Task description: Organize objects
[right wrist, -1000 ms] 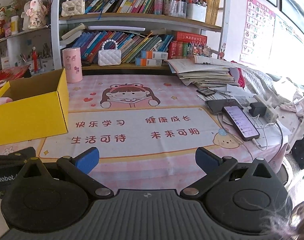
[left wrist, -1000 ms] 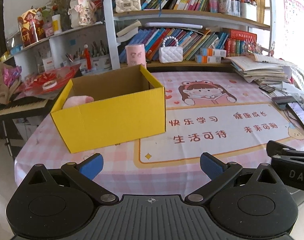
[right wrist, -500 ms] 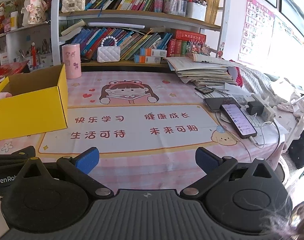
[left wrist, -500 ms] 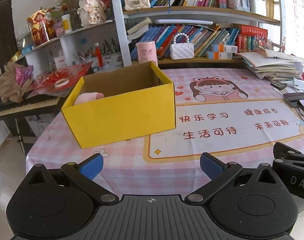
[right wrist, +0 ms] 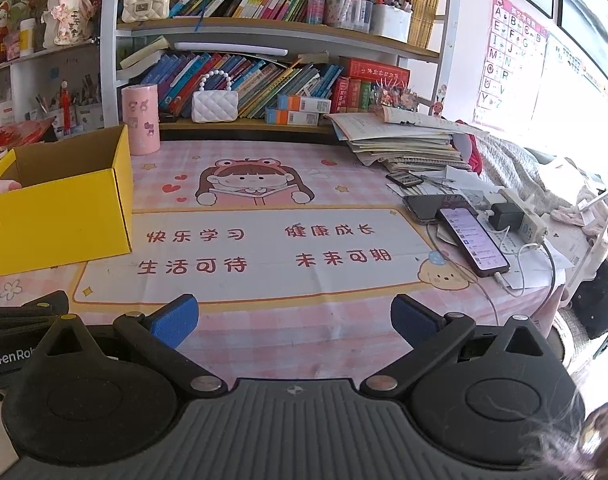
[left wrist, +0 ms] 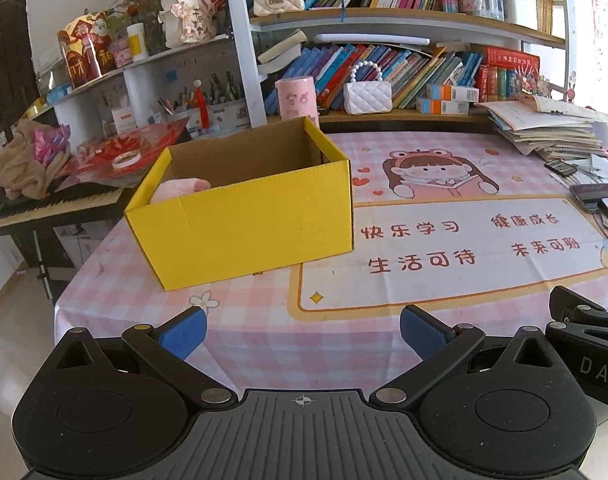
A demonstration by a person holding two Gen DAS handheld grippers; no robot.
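A yellow cardboard box (left wrist: 248,224) stands open on the pink checked tablecloth (left wrist: 240,320), left of the printed mat. A pink soft object (left wrist: 180,189) lies inside it at the left end, mostly hidden by the wall. The box also shows in the right wrist view (right wrist: 60,220). My left gripper (left wrist: 302,334) is open and empty, held back near the table's front edge, short of the box. My right gripper (right wrist: 294,318) is open and empty over the front edge, to the right of the box.
A pink cylinder (right wrist: 140,119) and a white quilted purse (right wrist: 214,104) stand at the back by the bookshelf. A stack of papers (right wrist: 407,144), phones (right wrist: 471,240) and a power strip (right wrist: 519,216) lie at the right. A keyboard (left wrist: 56,204) stands left of the table.
Both grippers have drawn back from the table and risen a little, so the box looks farther off. Both stay open. Nothing on the table has moved.
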